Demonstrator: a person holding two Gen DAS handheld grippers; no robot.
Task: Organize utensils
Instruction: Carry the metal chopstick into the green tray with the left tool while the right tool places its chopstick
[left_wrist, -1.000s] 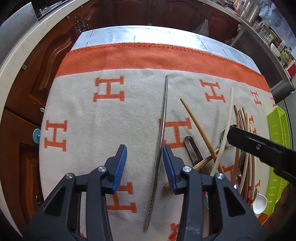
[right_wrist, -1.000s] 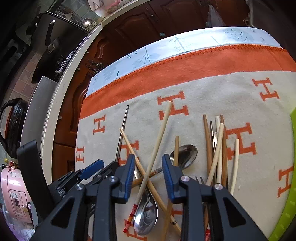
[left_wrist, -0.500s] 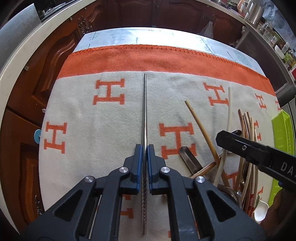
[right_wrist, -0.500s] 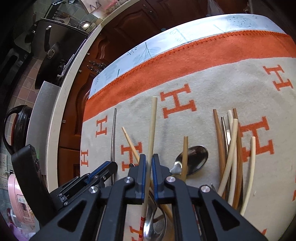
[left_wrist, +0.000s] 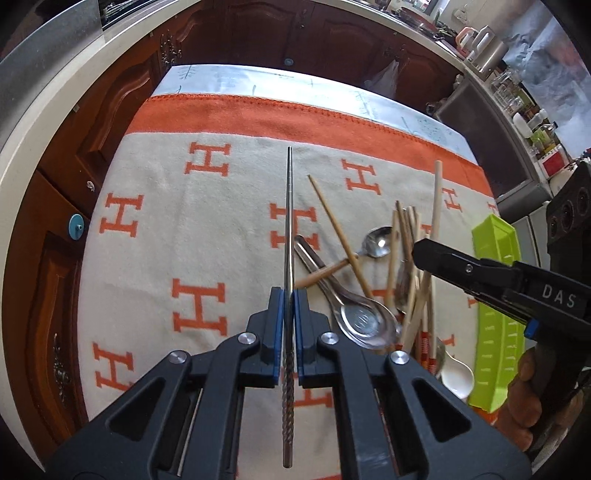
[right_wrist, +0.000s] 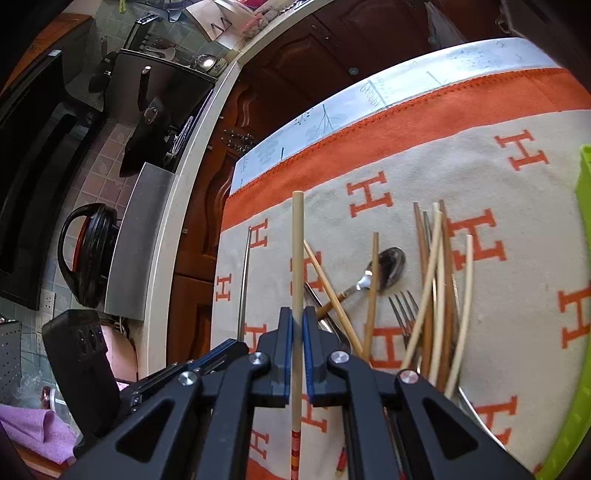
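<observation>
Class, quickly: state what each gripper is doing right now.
Left gripper: closed on the metal chopstick.
Right gripper: closed on the bamboo chopstick.

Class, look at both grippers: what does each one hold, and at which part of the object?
The left gripper holds a metal chopstick near its twisted handle end. The right gripper holds a pale bamboo chopstick on its lower shaft, above the red-marked end.

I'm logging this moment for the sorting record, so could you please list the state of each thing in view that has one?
left gripper: shut on the metal chopstick.
metal chopstick: clamped, pointing forward.
right gripper: shut on the bamboo chopstick.
bamboo chopstick: clamped, pointing forward.
large metal spoon: lying bowl-up on the blanket.
fork: lying partly under chopsticks.
green tray: on the table, contents not visible.
</observation>
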